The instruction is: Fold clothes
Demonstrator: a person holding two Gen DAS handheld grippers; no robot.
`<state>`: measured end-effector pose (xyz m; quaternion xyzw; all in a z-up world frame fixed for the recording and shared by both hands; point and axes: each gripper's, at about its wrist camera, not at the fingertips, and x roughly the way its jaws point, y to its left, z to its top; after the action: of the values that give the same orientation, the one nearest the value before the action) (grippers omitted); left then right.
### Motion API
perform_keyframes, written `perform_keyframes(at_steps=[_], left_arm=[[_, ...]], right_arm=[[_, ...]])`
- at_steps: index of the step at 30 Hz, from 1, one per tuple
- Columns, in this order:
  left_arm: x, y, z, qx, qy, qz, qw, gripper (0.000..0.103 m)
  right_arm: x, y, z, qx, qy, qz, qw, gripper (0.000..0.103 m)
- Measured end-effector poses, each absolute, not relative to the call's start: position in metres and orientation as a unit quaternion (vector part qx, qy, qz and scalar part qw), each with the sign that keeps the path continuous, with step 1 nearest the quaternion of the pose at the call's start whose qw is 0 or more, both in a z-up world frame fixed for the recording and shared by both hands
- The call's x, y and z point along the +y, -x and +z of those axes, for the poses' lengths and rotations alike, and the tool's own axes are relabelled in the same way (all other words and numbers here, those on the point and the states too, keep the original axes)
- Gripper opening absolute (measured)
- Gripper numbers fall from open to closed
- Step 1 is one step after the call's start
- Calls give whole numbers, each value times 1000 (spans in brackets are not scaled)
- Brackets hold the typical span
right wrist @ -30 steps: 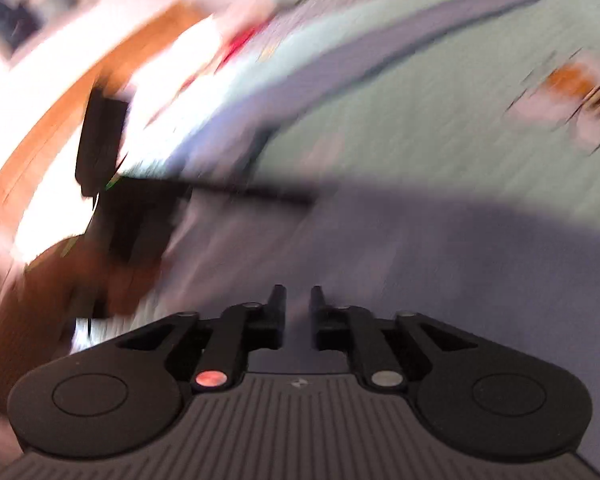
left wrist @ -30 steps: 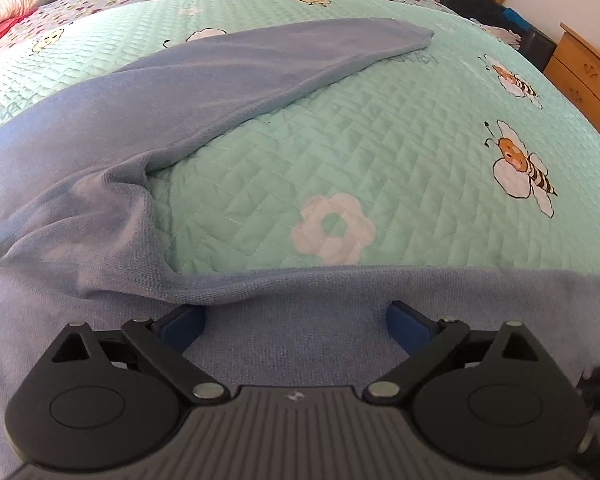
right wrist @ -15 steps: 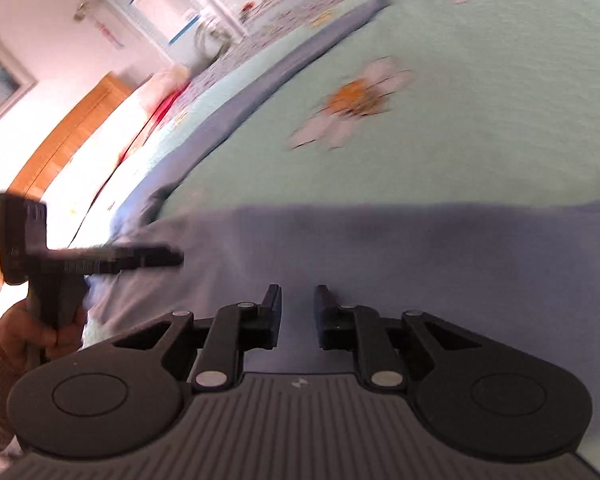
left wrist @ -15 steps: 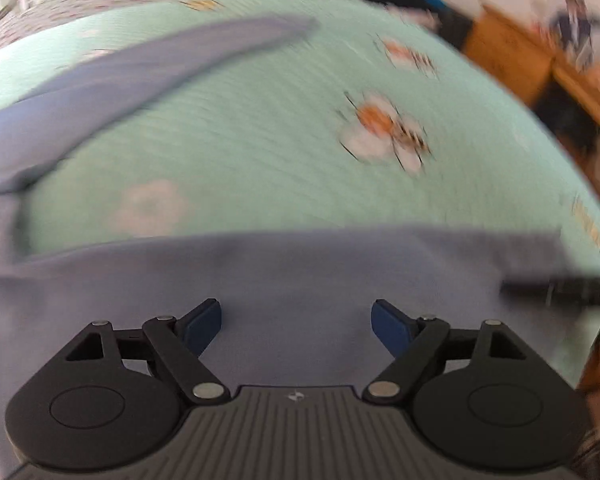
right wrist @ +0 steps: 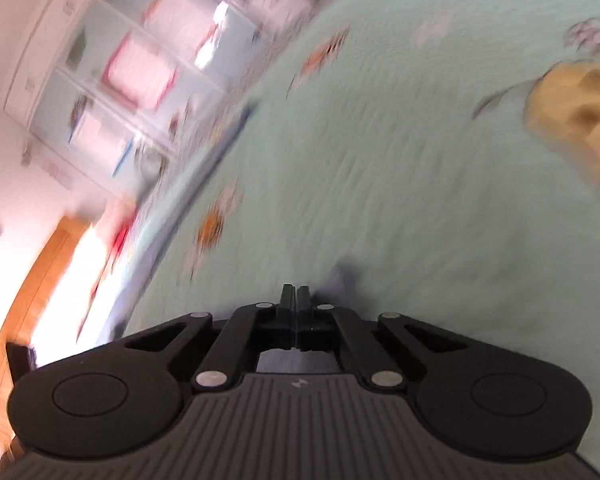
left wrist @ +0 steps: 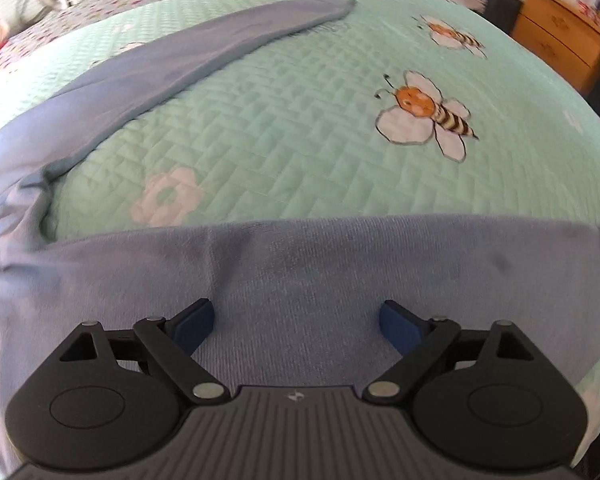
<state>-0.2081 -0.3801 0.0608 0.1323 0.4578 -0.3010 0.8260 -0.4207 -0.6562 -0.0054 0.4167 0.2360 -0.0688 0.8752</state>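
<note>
A blue-grey long-sleeved garment (left wrist: 308, 264) lies on the green quilted bedspread (left wrist: 300, 128). Its body spreads across the near part of the left wrist view and one sleeve (left wrist: 204, 52) runs away to the far left. My left gripper (left wrist: 294, 322) is open just above the garment's body, its blue pads either side of bare cloth. My right gripper (right wrist: 296, 296) has its jaws together; a small bit of blue cloth (right wrist: 346, 278) shows right at its tips, in a blurred view, so a grip is likely but unclear.
A crumpled yellow cloth (right wrist: 580, 116) lies on the bedspread at the right of the right wrist view. A wooden dresser (left wrist: 560, 52) stands beyond the bed's far right. A white cabinet (right wrist: 140, 60) and wooden headboard (right wrist: 28, 300) are at the left.
My right gripper has closed its jaws and swung fast to the garment's right edge, its view now blurred. My left gripper stays open over the garment, its view shifted slightly.
</note>
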Motion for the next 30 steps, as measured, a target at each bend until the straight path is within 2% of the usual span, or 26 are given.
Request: perform_keyframes(at_steps=[1,4,6,7,9,10,11,13,16,18,19,20,21,22,23,24,25,27,30], left_arm=[[-381,211,63,456,-127,-302,827,81],[-388,225,61,458,-130,-313,822,82],[-396,237,51,464,-146,-326,811,84],[-399,243,47,457,-157,-328,812,88],[-400,250,47,444,-166,-321,820,89],[-396,250,51,447,-154,-319,822,88],[-392,250,54,449,-143,-317,823,86],[-381,250,60,451,-118,-311,828,85],[-346,250,68,438,-71,-294,846,84],[-311,244,68,435,-36,-266,859,84],[-290,240,66,440,-22,-244,864,85],[-268,235,61,446,-11,-218,868,84],[-244,230,56,455,-2,-189,870,81],[-221,224,50,464,6,-160,872,73],[-200,221,49,465,26,-153,872,60],[-183,220,53,463,51,-159,870,59],[-171,218,57,463,72,-158,869,59],[-149,216,67,456,106,-156,870,62],[-124,209,74,423,122,-128,889,73]], right_arm=[[-651,426,1,226,-418,-53,878,14],[-633,434,5,218,-440,22,871,19],[-633,441,-4,235,-437,-8,868,19],[-633,444,-9,244,-436,-23,866,0],[-632,450,-16,260,-428,-54,864,0],[-623,450,-3,262,-393,-74,878,0],[-614,450,9,264,-357,-94,891,6],[-593,446,31,258,-309,-96,910,7],[-564,429,40,255,-328,-2,910,8],[-554,416,28,279,-345,31,896,10],[-556,414,16,300,-347,15,888,10],[-559,412,5,319,-349,0,881,0],[-564,416,-3,319,-358,-6,878,0],[-570,425,-6,304,-384,-2,872,0],[-573,431,-4,302,-399,-18,866,0],[-570,432,4,304,-389,-31,869,0],[-566,433,12,307,-380,-43,872,0],[-559,434,27,310,-361,-65,877,9],[-558,414,32,305,-356,-17,883,15]])
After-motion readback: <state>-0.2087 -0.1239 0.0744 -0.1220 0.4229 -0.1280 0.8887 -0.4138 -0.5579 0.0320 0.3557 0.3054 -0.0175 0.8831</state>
